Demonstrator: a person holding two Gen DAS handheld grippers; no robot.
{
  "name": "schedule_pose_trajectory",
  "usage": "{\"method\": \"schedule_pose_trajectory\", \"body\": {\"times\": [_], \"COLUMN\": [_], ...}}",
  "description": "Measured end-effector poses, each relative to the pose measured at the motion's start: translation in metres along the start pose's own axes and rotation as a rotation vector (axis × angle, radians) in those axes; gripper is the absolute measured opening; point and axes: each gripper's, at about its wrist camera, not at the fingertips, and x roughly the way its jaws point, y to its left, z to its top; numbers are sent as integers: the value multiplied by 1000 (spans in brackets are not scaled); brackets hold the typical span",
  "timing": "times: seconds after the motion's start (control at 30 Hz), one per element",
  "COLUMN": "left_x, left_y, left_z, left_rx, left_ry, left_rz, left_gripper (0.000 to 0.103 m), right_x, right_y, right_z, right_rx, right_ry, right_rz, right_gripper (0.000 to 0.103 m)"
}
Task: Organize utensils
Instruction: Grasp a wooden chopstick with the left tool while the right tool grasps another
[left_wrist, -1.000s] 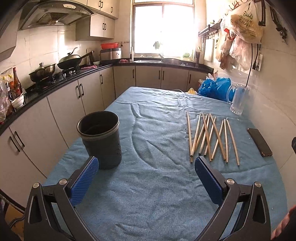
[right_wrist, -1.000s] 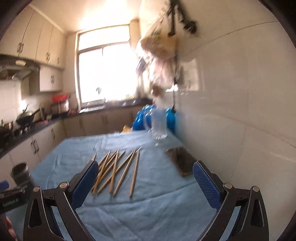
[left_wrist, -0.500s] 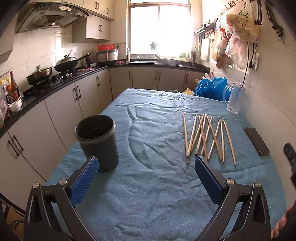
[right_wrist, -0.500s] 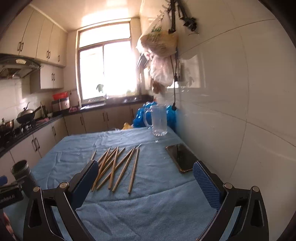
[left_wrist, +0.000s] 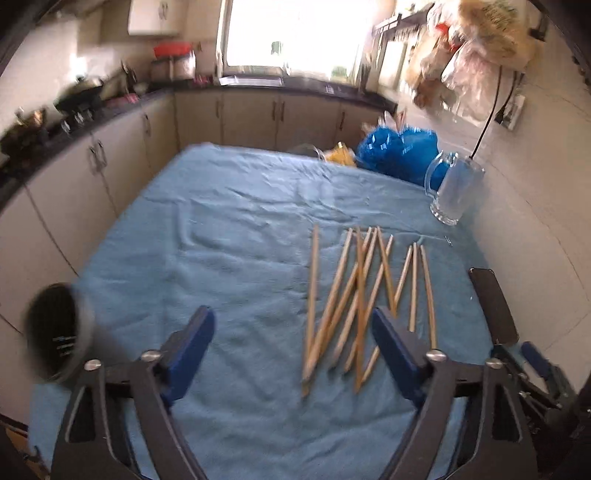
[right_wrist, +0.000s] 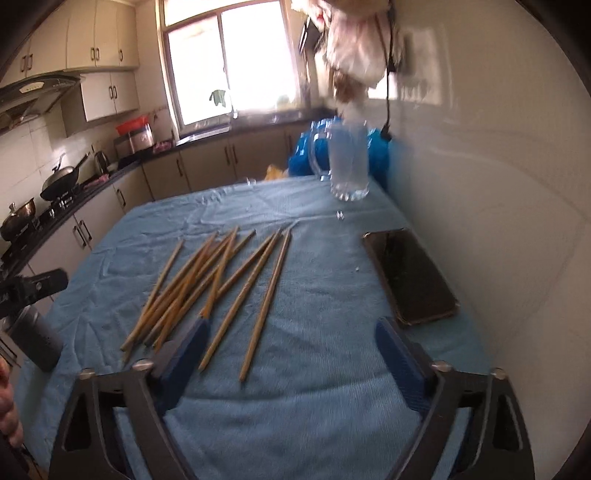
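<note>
The surface (left_wrist: 229, 229) is covered by a wrinkled blue cloth (right_wrist: 332, 398). On it are spread loose wooden chopsticks (left_wrist: 354, 302), overlapping. A black holder (left_wrist: 55, 332) stands at the left edge, a glass mug (left_wrist: 456, 192) and a dark phone (right_wrist: 410, 273) toward the wall.

Ahead of your left gripper (left_wrist: 291, 345), blue-padded with matt black frame: bare matt wooden chopsticks (left_wrist: 354, 299) on a wrinkled, nappy blue cloth (left_wrist: 229, 229). Off its left finger, a matt black plastic-looking cup (left_wrist: 55, 332). Beyond your right one (right_wrist: 291, 354): clear glass mug (right_wrist: 347, 162), glossy dark phone (right_wrist: 410, 273), glossy white wall tiles (right_wrist: 480, 147).
</note>
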Motion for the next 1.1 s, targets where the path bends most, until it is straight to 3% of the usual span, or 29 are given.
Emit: {"method": "schedule_pose_trajectory", "body": {"times": [0.13, 0.23, 0.43, 0.73, 0.93, 0.97, 1.0, 1.03, 1.1], "left_x": [54, 90, 136, 165, 175, 175, 175, 174, 173], "left_y": [2, 2, -5, -13, -21, -22, -24, -25, -24], "left_z": [23, 33, 49, 56, 62, 62, 62, 61, 62], "left_rx": [-90, -117, -90, -11, 51, 64, 80, 88, 91], "left_ry": [101, 154, 182, 212, 223, 225, 225, 223, 244], "left_rz": [-22, -17, 54, 71, 116, 129, 142, 143, 124], "left_gripper": [63, 56, 56, 56, 54, 51, 40, 22, 7], "right_x": [46, 79, 118, 151, 167, 171, 174, 178, 183], "right_y": [-16, -21, -17, -7, 5, 9, 11, 13, 16], "right_z": [21, 34, 51, 60, 73, 76, 78, 80, 83], "right_rx": [52, 83, 71, 27, -60, -78, -91, -103, -126], "right_ry": [112, 193, 266, 329, 388, 410, 428, 445, 471], "right_rz": [65, 99, 96, 71, -5, -20, -36, -49, -63], "right_gripper": [66, 63, 62, 60, 47, 46, 45, 45, 43]}}
